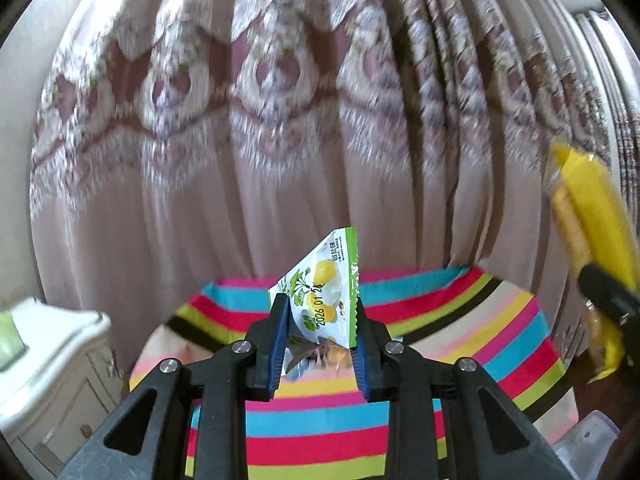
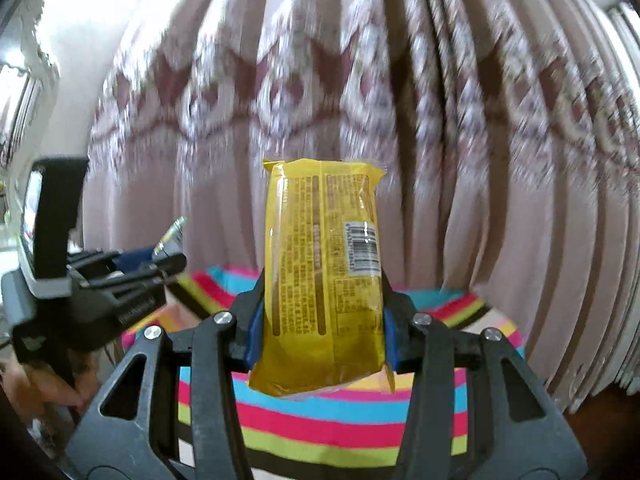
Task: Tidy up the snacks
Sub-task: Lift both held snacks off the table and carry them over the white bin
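Carrying two snacks above the striped bench (image 1: 460, 312): left claw (image 1: 318, 344) pinches a green sachet (image 1: 324, 292); right claw (image 2: 322, 332) clamps a yellow pack (image 2: 324, 264) upright. Transport step, apparently; next comes finding a drop spot, none visible.

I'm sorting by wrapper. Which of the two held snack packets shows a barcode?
The yellow snack packet in the right gripper: a barcode label faces its camera. The green-and-white packet in the left gripper shows fruit art and a date.
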{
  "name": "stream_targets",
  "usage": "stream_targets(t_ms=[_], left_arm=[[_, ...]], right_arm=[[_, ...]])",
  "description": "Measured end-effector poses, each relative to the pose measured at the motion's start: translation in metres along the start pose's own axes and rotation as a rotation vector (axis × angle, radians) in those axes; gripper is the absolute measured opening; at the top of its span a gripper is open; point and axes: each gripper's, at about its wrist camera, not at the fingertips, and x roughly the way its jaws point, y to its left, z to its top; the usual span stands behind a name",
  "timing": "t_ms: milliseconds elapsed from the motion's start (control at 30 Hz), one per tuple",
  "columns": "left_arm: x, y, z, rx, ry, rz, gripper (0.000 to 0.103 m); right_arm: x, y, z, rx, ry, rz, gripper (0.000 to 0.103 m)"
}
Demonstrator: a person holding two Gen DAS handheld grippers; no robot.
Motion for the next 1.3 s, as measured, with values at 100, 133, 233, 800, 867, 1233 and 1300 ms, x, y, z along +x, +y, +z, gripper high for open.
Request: stream_targets(t_ms=[100,133,233,800,867,1233,1300], left_arm=[[-0.016,-0.013,0.014,0.019,-0.03,-0.019,0.029],[-0.021,-0.019,0.017,0.029,-0.039,-0.03,0.029],[-0.036,-0.036,0.025,0.062,-0.07,-0.052,0.029],[-0.095,-0.175,0.025,0.245,-0.197,-0.318,0.029],[-0.101,-0.191,0.019,0.268,-0.198,-0.356,0.029],[-0.076,-0.313,-0.079,0.44,0.237,-0.776,0.03],[-0.06,-0.336,-0.11,0.468,0.366,-0.818,0.03]], right_arm=[[-0.026,-0.003,0.014,-0.013,-0.062,-0.009,0.05],[-0.03,-0.003,0.016,-0.017,-0.075,-0.016,0.05],[-0.055,-0.015,0.02,-0.007,-0.102,-0.029,0.05],[-0.139,-0.101,0.014,-0.048,-0.048,-0.299,0.05],[-0.149,-0.108,0.008,-0.048,-0.026,-0.333,0.05],[-0.164,-0.191,-0.11,0.112,0.455,-0.506,0.051],[-0.163,-0.205,-0.143,0.182,0.585,-0.518,0.051]])
